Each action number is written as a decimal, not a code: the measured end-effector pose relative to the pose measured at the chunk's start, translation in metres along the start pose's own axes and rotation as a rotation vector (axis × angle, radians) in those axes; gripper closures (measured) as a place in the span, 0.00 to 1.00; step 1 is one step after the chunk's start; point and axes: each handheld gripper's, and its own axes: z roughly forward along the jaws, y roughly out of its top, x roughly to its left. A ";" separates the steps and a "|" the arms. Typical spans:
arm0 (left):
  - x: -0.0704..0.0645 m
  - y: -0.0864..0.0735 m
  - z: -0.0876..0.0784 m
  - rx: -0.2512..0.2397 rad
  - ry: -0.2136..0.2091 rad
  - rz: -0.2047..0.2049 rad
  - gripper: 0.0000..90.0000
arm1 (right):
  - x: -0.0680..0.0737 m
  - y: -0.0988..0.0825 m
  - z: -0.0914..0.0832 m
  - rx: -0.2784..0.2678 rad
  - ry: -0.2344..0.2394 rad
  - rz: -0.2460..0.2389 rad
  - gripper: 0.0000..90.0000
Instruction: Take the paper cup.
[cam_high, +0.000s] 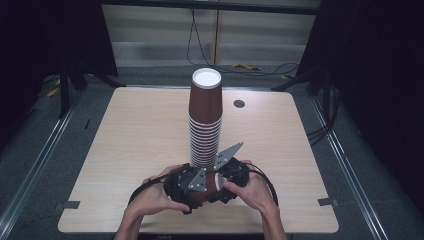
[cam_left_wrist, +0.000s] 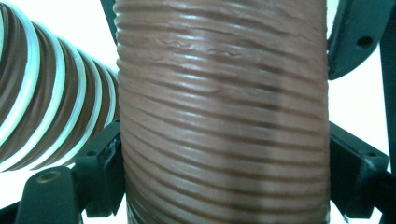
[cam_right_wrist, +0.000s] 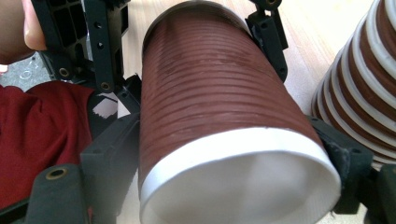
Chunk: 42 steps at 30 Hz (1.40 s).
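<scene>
A tall stack of upside-down brown ribbed paper cups (cam_high: 205, 125) stands at the middle of the wooden table (cam_high: 125, 150). In front of it, near the table's front edge, a single brown cup (cam_high: 211, 186) is held on its side between both grippers. My left gripper (cam_high: 192, 192) is shut on the cup (cam_left_wrist: 224, 116), its pads (cam_left_wrist: 105, 163) pressing on both sides. My right gripper (cam_high: 222, 182) is shut on the same cup (cam_right_wrist: 210, 93) near its white rim, whose mouth faces the right gripper's camera. The stack (cam_right_wrist: 359, 93) is close beside the cup.
A round cable hole (cam_high: 239, 103) sits in the table top at the back right of the stack. Cables lie on the floor behind the table (cam_high: 250, 67). A red garment (cam_right_wrist: 42, 140) is behind the grippers on the person's side.
</scene>
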 end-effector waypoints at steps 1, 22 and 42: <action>0.000 0.000 0.000 0.007 0.001 0.005 0.17 | 0.000 0.000 0.000 0.002 0.001 0.001 0.21; 0.000 -0.007 -0.002 -0.126 -0.032 -0.046 0.13 | 0.001 0.002 -0.008 0.005 0.003 0.012 0.23; 0.003 -0.025 -0.016 -0.298 -0.033 -0.061 0.13 | 0.001 0.005 -0.009 -0.018 0.026 0.017 0.23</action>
